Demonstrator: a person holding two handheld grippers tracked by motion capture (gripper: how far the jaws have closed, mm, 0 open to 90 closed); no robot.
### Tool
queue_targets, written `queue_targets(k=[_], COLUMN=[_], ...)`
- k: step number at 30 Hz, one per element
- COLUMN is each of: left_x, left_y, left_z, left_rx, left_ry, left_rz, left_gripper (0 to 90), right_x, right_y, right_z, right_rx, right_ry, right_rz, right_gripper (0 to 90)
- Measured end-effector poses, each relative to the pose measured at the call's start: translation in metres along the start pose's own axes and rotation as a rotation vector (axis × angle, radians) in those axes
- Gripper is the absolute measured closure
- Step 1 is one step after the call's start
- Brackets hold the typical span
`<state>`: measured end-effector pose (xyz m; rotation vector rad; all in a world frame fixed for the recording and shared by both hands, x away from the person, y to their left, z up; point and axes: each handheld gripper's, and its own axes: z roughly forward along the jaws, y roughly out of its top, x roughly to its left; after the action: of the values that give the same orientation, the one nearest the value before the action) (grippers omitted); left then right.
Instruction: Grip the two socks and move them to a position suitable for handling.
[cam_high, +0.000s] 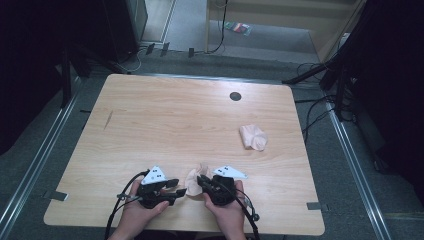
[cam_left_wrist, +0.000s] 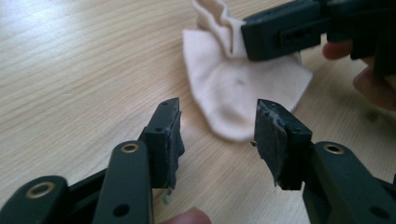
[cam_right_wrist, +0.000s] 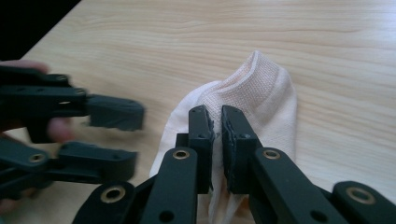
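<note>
Right tool (cam_right_wrist: 217, 122) clenched on pale pink fabric sock (cam_right_wrist: 261, 93), left tool (cam_left_wrist: 217, 123) released just beside it, light wooden desk (cam_high: 165, 115)

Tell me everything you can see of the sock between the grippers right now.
The sock is pale pink, a short ankle type in fine ribbed knit, looking soft and limp. It lies near the table's front edge, partly flat, with one part bunched and lifted. The right gripper is shut on that raised fold. The left gripper stands open just short of the sock's rounded end, not touching it. A second, crumpled sock lies apart, farther right.
</note>
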<state>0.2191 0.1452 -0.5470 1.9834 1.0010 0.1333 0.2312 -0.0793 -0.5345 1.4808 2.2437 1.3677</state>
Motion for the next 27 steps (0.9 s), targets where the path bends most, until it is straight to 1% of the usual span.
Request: queue_targets(k=[2, 3, 4, 5, 7, 8, 9, 10, 11, 12, 13, 14, 15, 16, 17, 18, 19, 20, 21, 22, 23, 24, 26, 27], left_x=[0.001, 0.0, -0.002, -0.004, -0.01, -0.011, -0.011, -0.012, -0.011, -0.011, -0.01, -0.01, -0.01, -0.009, -0.007, -0.006, -0.001, -0.001, 0.002, 0.004, 0.01, 0.01, 0.015, 0.02], left_y=[0.0, 0.0, 0.0, 0.0, 0.002, 0.003, 0.003, 0.003, 0.004, 0.004, 0.005, 0.005, 0.005, 0.005, 0.005, 0.005, 0.004, 0.004, 0.004, 0.004, 0.005, 0.005, 0.005, 0.005], left_z=[0.002, 0.005, 0.007, 0.008, 0.009, 0.01, 0.01, 0.011, 0.01, 0.01, 0.009, 0.009, 0.009, 0.007, 0.006, 0.004, 0.001, 0.001, -0.002, -0.003, -0.007, -0.007, -0.01, -0.012], left_rx=[0.004, 0.016, 0.029, 0.041, 0.061, 0.072, 0.072, 0.077, 0.084, 0.084, 0.093, 0.093, 0.095, 0.102, 0.107, 0.11, 0.114, 0.114, 0.121, 0.122, 0.125, 0.125, 0.131, 0.137], left_ry=[0.02, 0.032, 0.037, 0.049, 0.099, 0.104, 0.104, 0.102, 0.097, 0.097, 0.097, 0.097, 0.101, 0.109, 0.117, 0.125, 0.141, 0.141, 0.147, 0.151, 0.171, 0.171, 0.189, 0.186], left_rz=[-0.005, 0.01, 0.02, 0.041, 0.082, 0.098, 0.098, 0.106, 0.115, 0.115, 0.13, 0.13, 0.14, 0.151, 0.16, 0.165, 0.165, 0.165, 0.17, 0.167, 0.167, 0.167, 0.165, 0.165], left_gripper=[49.2, 52.4, 55.6, 62.5, 71.5, 77.9, 84.5, 84.5, 88.6, 89.4, 89.7, 90.0, 90.0, 90.0, 90.0, 90.0, 90.0, 90.0, 90.0, 90.0, 90.0, 90.0, 90.0, 90.0], right_x=[0.006, 0.009, 0.01, 0.01, 0.01, 0.01, 0.01, 0.01, 0.009, 0.009, 0.008, 0.008, 0.007, 0.007, 0.003, 0.003, -0.004, -0.008, -0.008, -0.013, -0.025, -0.025, -0.037, -0.044], right_y=[-0.003, -0.006, -0.007, -0.007, -0.008, -0.007, -0.007, -0.007, -0.006, -0.006, -0.006, -0.006, -0.005, -0.005, -0.002, -0.002, 0.001, 0.002, 0.002, 0.002, 0.001, 0.001, -0.004, -0.008], right_z=[0.004, 0.008, 0.009, 0.01, 0.01, 0.009, 0.008, 0.008, 0.006, 0.006, 0.005, 0.005, 0.002, 0.002, -0.005, -0.005, -0.015, -0.018, -0.018, -0.022, -0.03, -0.03, -0.035, -0.037], right_rx=[0.006, 0.023, 0.025, 0.029, 0.024, 0.022, 0.015, 0.015, 0.019, 0.019, 0.016, 0.016, 0.007, 0.007, -0.016, -0.016, -0.038, -0.045, -0.045, -0.046, -0.05, -0.05, -0.045, -0.029], right_ry=[0.013, 0.01, 0.002, 0.006, 0.009, 0.006, -0.004, -0.004, -0.019, -0.019, -0.032, -0.032, -0.048, -0.048, -0.057, -0.057, -0.063, -0.064, -0.064, -0.075, -0.09, -0.09, -0.107, -0.093], right_rz=[-0.012, -0.02, -0.025, -0.021, -0.016, -0.018, -0.025, -0.025, -0.04, -0.04, -0.042, -0.042, -0.045, -0.045, -0.033, -0.033, 0.005, 0.019, 0.019, 0.045, 0.095, 0.095, 0.152, 0.193], right_gripper=[83.2, 79.9, 77.6, 77.6, 80.6, 84.8, 88.1, 88.1, 89.7, 89.7, 90.0, 90.0, 90.0, 90.0, 90.0, 90.0, 90.0, 90.0, 90.0, 90.0, 90.0, 90.0, 90.0, 90.0])
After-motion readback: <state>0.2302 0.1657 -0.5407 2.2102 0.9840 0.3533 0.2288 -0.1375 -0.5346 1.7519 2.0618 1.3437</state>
